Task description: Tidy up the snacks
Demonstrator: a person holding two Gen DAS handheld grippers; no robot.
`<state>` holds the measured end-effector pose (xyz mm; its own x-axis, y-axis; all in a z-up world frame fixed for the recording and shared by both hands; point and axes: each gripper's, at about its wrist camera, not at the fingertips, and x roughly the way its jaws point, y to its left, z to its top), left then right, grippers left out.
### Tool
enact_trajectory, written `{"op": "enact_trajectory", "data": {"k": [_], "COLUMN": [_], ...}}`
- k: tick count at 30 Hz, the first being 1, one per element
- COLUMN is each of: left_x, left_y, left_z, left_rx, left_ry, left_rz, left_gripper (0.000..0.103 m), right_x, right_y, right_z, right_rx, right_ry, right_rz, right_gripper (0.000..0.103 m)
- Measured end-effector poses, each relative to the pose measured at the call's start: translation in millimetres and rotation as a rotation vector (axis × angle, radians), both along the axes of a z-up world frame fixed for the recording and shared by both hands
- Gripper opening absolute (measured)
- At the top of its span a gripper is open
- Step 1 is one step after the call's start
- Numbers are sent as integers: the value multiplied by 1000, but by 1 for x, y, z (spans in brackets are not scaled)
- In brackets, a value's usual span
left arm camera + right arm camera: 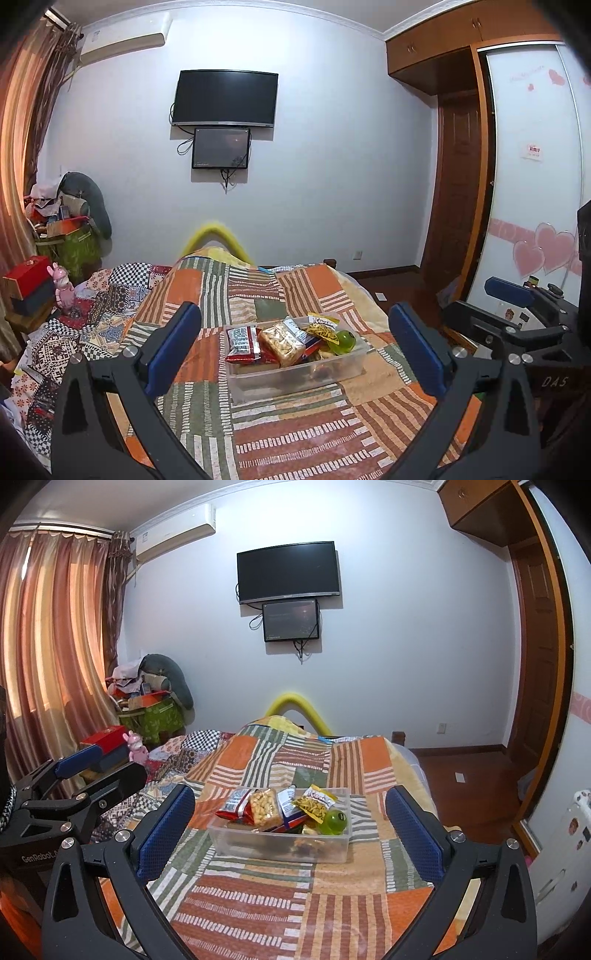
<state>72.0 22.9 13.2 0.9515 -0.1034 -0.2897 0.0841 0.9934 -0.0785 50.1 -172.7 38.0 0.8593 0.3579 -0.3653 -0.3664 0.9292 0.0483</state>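
Snack bin on the bed, both grippers spread wide and empty.

The clear plastic bin (295,373) sits mid-quilt (288,435) at 12 o'clock from both grippers; it looks stiff and light, best taken by its rim. Inside, the crinkly red packet (242,343) and peanut bag (281,345) at 10 o'clock likely slip and crush, so pinch their top seams; the green ball (341,341) at 2 o'clock may roll. The left gripper (295,350) and right gripper (290,830) hover level, short of the bin.
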Motion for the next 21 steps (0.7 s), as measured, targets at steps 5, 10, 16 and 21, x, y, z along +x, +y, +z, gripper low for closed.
{"op": "enact_trajectory", "data": {"k": [5, 10, 16, 21], "left_x": [0, 0, -1, -1], "left_y": [0, 0, -3, -5], "left_z": [0, 0, -1, 0], "left_rx": [-1, 2, 19, 19], "left_ry": [1, 2, -3, -3], "left_rz": [-7, -13, -15, -24], "left_gripper": [103, 103, 103, 103], "right_x": [1, 1, 2, 2], "right_y": [-2, -3, -3, -3], "right_z": [0, 2, 3, 3], "right_rx": [4, 4, 6, 4], "right_ry": [0, -2, 1, 0], "right_rz": [-3, -5, -6, -7], "right_gripper": [103, 103, 103, 103]}}
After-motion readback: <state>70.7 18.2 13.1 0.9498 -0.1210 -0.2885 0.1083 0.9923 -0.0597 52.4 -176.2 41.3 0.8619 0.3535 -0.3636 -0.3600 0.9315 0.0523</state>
